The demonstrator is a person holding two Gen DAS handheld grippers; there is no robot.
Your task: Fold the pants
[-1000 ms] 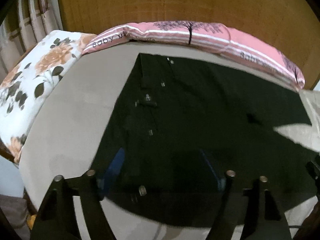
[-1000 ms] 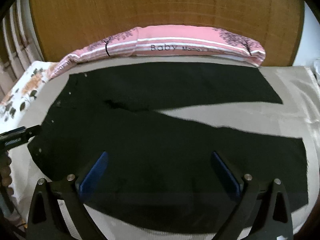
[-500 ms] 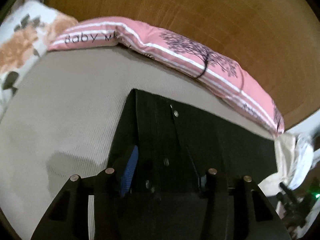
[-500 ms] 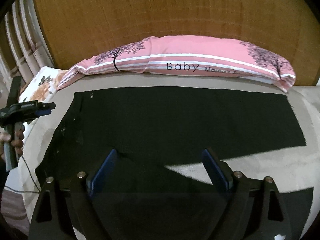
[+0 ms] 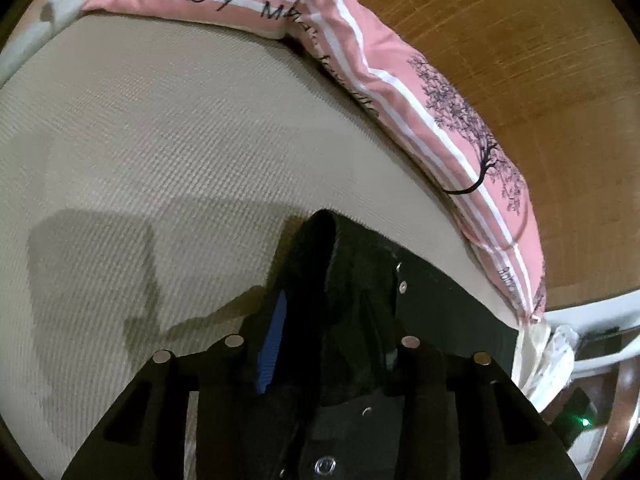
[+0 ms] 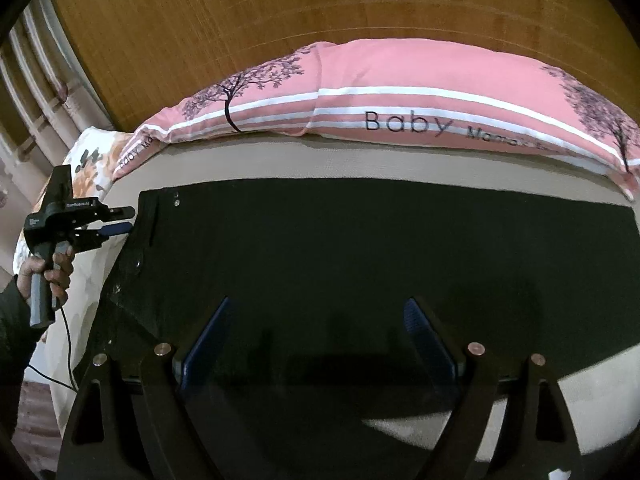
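Black pants (image 6: pixel 360 248) lie spread flat on a beige bed (image 5: pixel 168 128), filling the middle of the right wrist view, waistband at centre left and one leg running to the right edge. A pink pillow (image 6: pixel 400 96) printed with trees and "Baby" lies along the bed's far side against a wooden headboard (image 6: pixel 280 12).

In the left wrist view, the left tool (image 5: pixel 332 340) has just been closing, and a raised fold of the waistband corner stands between its jaws; whether the pads already pinch the cloth cannot be told. A hand (image 6: pixel 44 268) holds its grip at the left edge of the right wrist view.

The right tool (image 6: pixel 316 336) hangs released, jaws wide, over the pants at lower centre.
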